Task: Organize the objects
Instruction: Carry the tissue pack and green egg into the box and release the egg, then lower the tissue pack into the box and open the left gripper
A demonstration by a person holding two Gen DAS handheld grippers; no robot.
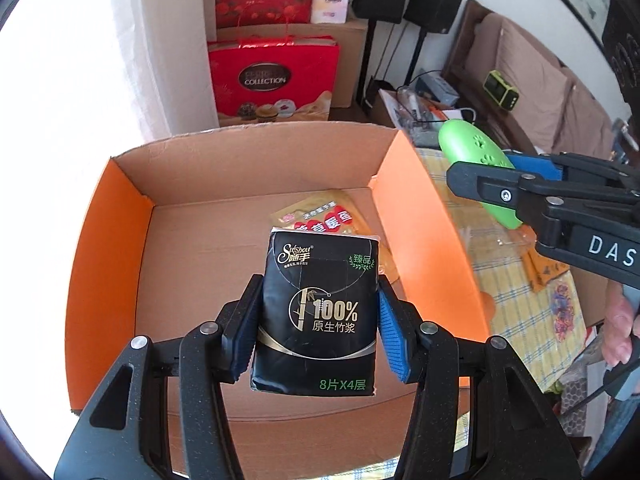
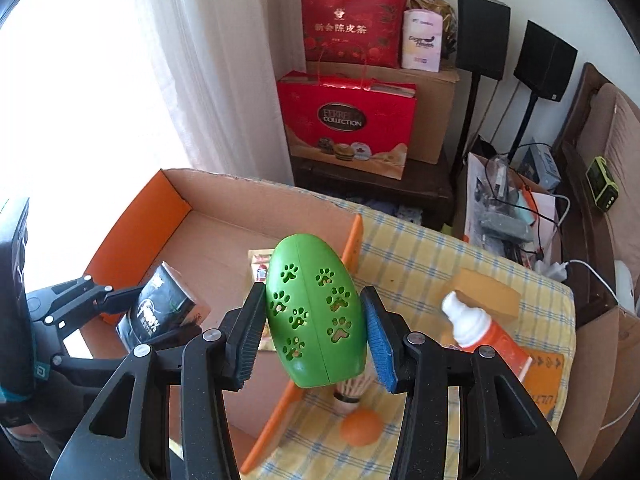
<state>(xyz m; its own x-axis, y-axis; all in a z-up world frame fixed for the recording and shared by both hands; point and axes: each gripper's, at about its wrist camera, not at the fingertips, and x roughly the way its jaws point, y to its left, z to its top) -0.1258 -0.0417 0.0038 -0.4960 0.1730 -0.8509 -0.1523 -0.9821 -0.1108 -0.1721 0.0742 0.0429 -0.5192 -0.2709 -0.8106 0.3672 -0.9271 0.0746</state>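
My left gripper is shut on a black tissue pack and holds it above the open cardboard box with orange flaps. A gold snack packet lies on the box floor. My right gripper is shut on a green egg-shaped case with paw-print holes, held over the box's right flap. The left gripper with the tissue pack shows in the right wrist view; the right gripper with the green case shows in the left wrist view.
On the checked tablecloth right of the box lie an orange-and-white tube, a shuttlecock, an orange ball and an orange packet. Red gift bags, brown boxes and black speakers stand behind.
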